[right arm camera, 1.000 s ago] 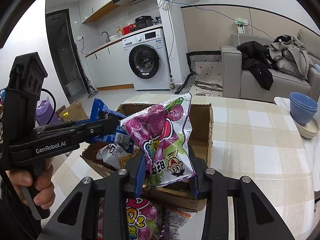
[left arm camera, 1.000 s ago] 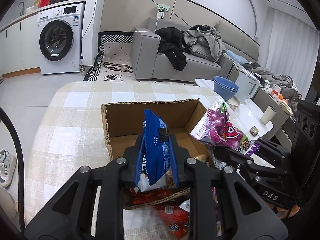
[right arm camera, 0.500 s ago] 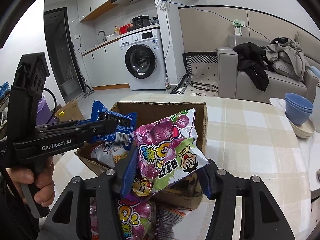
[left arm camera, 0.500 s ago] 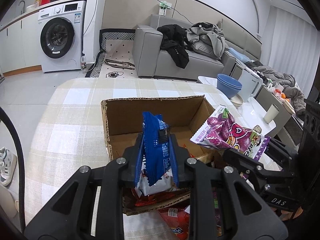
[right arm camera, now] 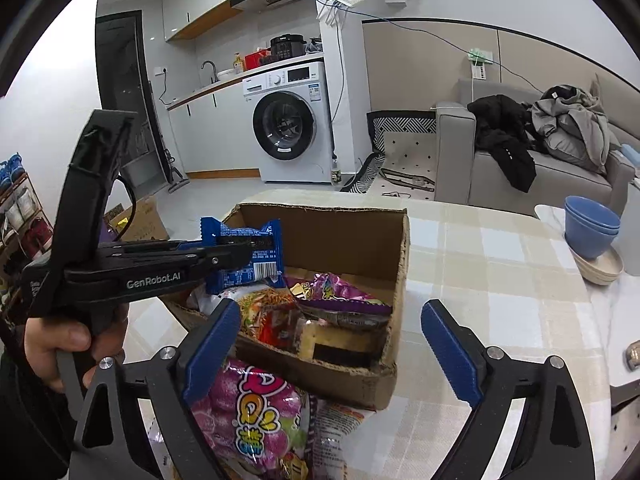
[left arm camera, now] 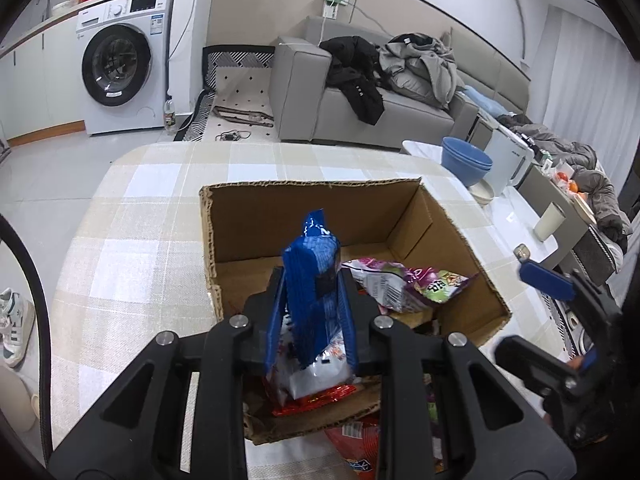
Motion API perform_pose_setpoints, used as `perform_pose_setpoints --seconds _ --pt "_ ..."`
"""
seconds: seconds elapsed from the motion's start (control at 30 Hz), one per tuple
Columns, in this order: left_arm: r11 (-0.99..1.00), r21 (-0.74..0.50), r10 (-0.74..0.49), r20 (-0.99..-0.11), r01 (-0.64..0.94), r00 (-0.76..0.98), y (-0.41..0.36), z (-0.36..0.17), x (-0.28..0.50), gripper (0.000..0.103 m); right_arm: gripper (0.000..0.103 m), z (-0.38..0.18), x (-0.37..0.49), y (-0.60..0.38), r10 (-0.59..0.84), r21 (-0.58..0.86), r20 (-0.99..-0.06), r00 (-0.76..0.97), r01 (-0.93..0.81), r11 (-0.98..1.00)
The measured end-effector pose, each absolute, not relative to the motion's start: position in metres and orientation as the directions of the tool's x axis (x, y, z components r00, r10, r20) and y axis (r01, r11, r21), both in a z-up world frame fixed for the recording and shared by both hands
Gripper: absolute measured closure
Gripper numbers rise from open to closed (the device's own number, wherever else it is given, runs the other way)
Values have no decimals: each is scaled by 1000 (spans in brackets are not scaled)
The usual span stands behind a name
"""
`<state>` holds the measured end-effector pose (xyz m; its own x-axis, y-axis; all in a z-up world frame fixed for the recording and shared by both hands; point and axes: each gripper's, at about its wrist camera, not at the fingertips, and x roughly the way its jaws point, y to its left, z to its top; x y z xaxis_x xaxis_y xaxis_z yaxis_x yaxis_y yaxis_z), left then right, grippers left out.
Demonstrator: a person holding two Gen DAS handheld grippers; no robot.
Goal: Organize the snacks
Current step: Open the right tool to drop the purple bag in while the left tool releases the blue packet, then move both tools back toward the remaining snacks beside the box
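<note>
Dropped since a second ago, the purple snack bag now lies inside the cardboard box on the table. Right tool is seen opening wide, nothing between its jaws. Blue packet is pinched in the left tool over the box, not yet released. More bags are left outside, near the box.

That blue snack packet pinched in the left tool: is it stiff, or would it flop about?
The blue packet probably flops a little: it is thin, crinkled film. It still stands upright above the shut jaws, so it likely holds some shape. It looks light and maybe slippery, being glossy.
</note>
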<state>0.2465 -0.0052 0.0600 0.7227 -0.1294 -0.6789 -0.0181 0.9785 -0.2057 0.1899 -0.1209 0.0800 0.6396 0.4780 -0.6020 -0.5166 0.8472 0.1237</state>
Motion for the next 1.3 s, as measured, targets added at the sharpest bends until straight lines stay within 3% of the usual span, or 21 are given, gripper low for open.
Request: perform_pose_setpoints --seconds 0.07,0.27,0.43,0.47,0.87,1.3 --pt "977 -210 -130 -675 -20 727 -3 61 245 79 7 80 187 -127 474 127 -598 646 -507 852" --pt "979 -204 -121 -665 -23 737 -4 73 224 25 1 78 181 -145 474 170 -604 640 -478 862" --pt "977 -212 -124 -659 -26 742 -6 83 199 13 1 73 174 -153 480 199 -622 619 -468 861" --pt "977 -210 -120 -661 -29 741 -6 83 194 2 1 72 172 -155 480 202 -624 617 -466 861" --pt "976 -209 -103 -669 -53 736 -7 80 137 1 1 57 147 -169 477 230 -653 588 -447 865" --pt "982 -187 -150 -724 17 673 -30 42 92 1 1 38 131 -177 473 256 -688 550 -426 867"
